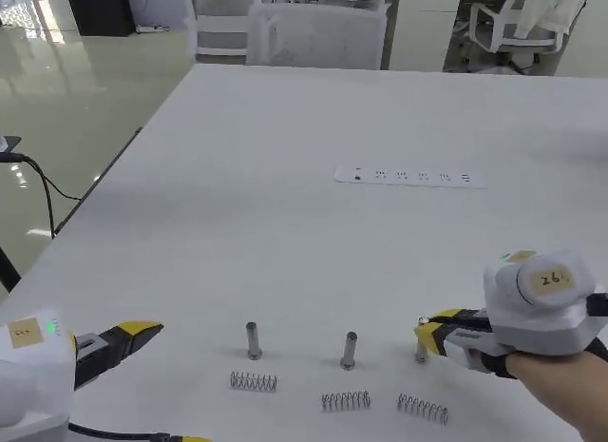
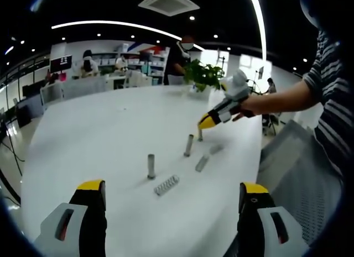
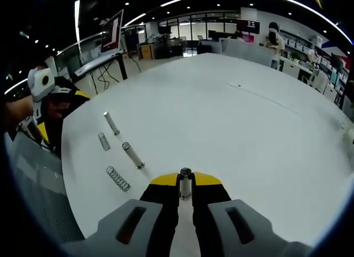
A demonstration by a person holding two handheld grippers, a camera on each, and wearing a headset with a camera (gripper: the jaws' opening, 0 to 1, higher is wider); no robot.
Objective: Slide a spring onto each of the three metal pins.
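Three metal pins stand upright in a row on the white table [image 1: 285, 176], toward the 6 o'clock edge of the head view: the left pin [image 1: 254, 339], the middle pin [image 1: 350, 350] and the right pin [image 1: 421, 356]. At 6 o'clock of each pin a spring lies flat on the table, near its pin but not touching it: the left spring [image 1: 254, 381], the middle spring [image 1: 346, 400] and the right spring [image 1: 423, 409]. All three pins are bare.

The right gripper [image 1: 427, 336] comes in from about 4 o'clock, held by a hand [image 1: 560, 385]. Its yellow-tipped jaws are clenched on the right pin. In the right gripper view the pin's rounded top pokes up between the two tips. The jaws hide the pin's foot there, so I cannot tell whether it rests on the table.

The left gripper [image 1: 166, 385] sits at about 7 o'clock in the head view, well apart from the left pin. Its jaws are spread wide and grasp nothing. In the left gripper view the two yellow tips frame the row of pins, and the left spring lies on the table between them, nearest the camera.

A flat white power strip [image 1: 408, 177] lies at about 12 o'clock from the pins, well apart from them. A pale chair [image 1: 313, 33] stands beyond the table's far edge.
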